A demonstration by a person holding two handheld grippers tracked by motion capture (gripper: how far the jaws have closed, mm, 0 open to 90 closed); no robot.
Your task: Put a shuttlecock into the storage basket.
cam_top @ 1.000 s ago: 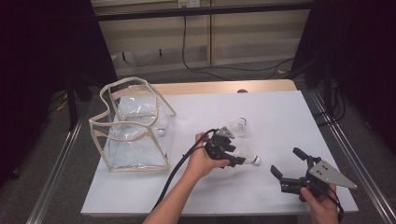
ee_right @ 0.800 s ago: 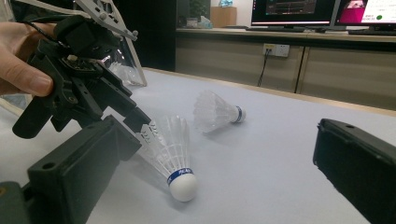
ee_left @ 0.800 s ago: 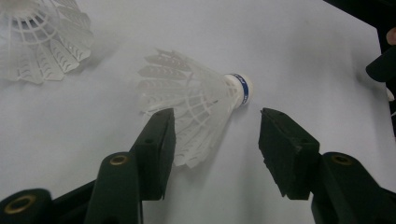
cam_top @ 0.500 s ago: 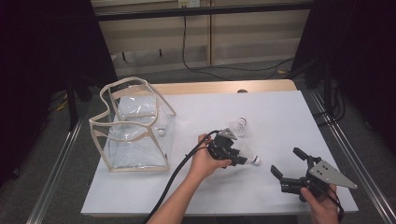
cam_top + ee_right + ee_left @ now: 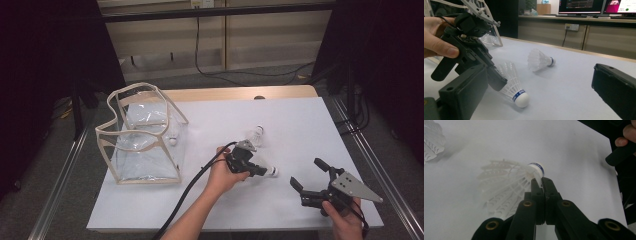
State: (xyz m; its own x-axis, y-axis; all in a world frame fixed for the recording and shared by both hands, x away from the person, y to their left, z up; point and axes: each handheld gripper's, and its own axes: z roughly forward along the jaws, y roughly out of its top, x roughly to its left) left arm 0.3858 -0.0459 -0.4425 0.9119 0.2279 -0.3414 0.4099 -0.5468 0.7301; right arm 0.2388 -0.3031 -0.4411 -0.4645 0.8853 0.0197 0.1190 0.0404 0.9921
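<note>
Where the near table edge begins, entries run outward:
Right gripper (image 5: 309, 176): nearest, at the near right of the table; jaws spread wide, nothing between them; resting in the person's right hand (image 5: 345, 220).
Left gripper (image 5: 257, 170): mid-table, held in the left hand (image 5: 222, 175); jaws have just been closing and now pinch the feather skirt of a shuttlecock, just behind its cork.
Held shuttlecock (image 5: 509, 185): white, blue band at the cork; lying on its side on the white table (image 5: 300, 125), cork toward the right gripper.
Second shuttlecock (image 5: 255, 135): just beyond the left gripper; on its side, free.
Clear bag (image 5: 142, 135): far left; upright, cream-trimmed, mouth open; something white inside, blurred.
</note>
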